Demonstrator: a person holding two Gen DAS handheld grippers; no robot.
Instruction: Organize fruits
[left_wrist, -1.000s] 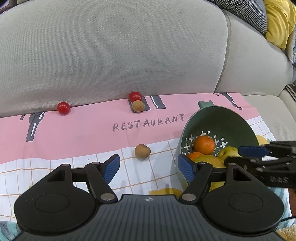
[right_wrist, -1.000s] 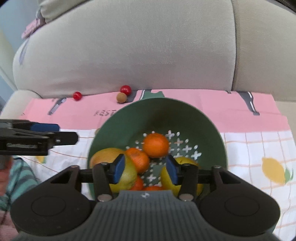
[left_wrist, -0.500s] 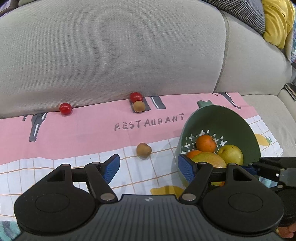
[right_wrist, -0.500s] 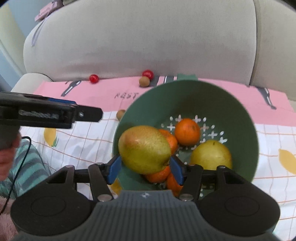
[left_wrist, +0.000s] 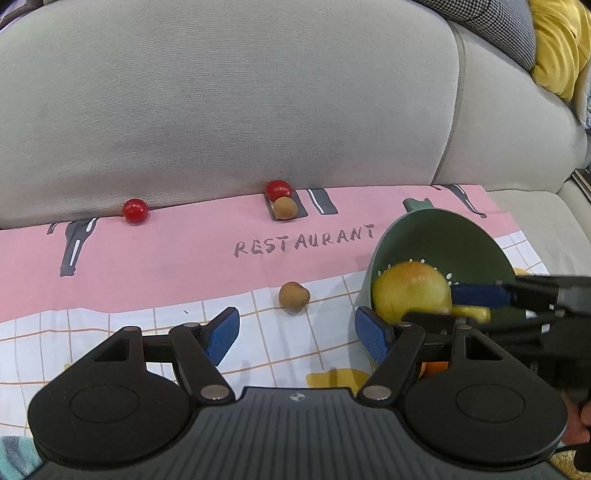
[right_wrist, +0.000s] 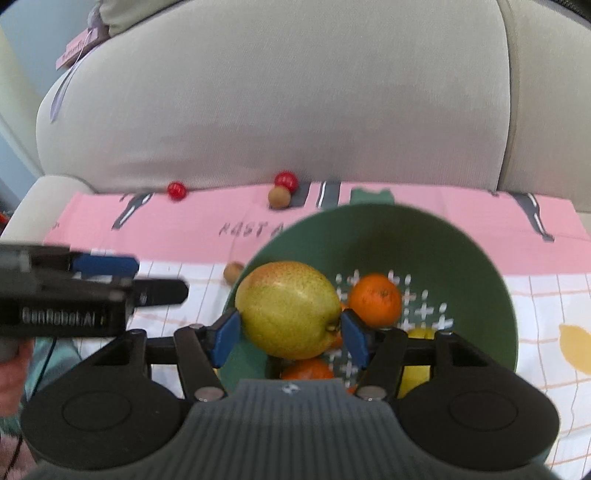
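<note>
One pear (right_wrist: 288, 308) clamped crosswise in right gripper (right_wrist: 289, 332) fingers, up over green colander (right_wrist: 461, 236) rim.
Left gripper (left_wrist: 297, 334) wide open, empty — brown fruit (left_wrist: 293, 295) on cloth lies just ahead, nearer it than the right.

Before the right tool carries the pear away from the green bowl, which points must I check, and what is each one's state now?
1. Pear between both pads of right tool: ok.
2. Pear lifted free of the fruit in the green bowl: ok.
3. Left tool open and empty: ok.
4. Left tool clear of the pear's path: cannot tell.
5. Bowl steady: cannot tell.
</note>
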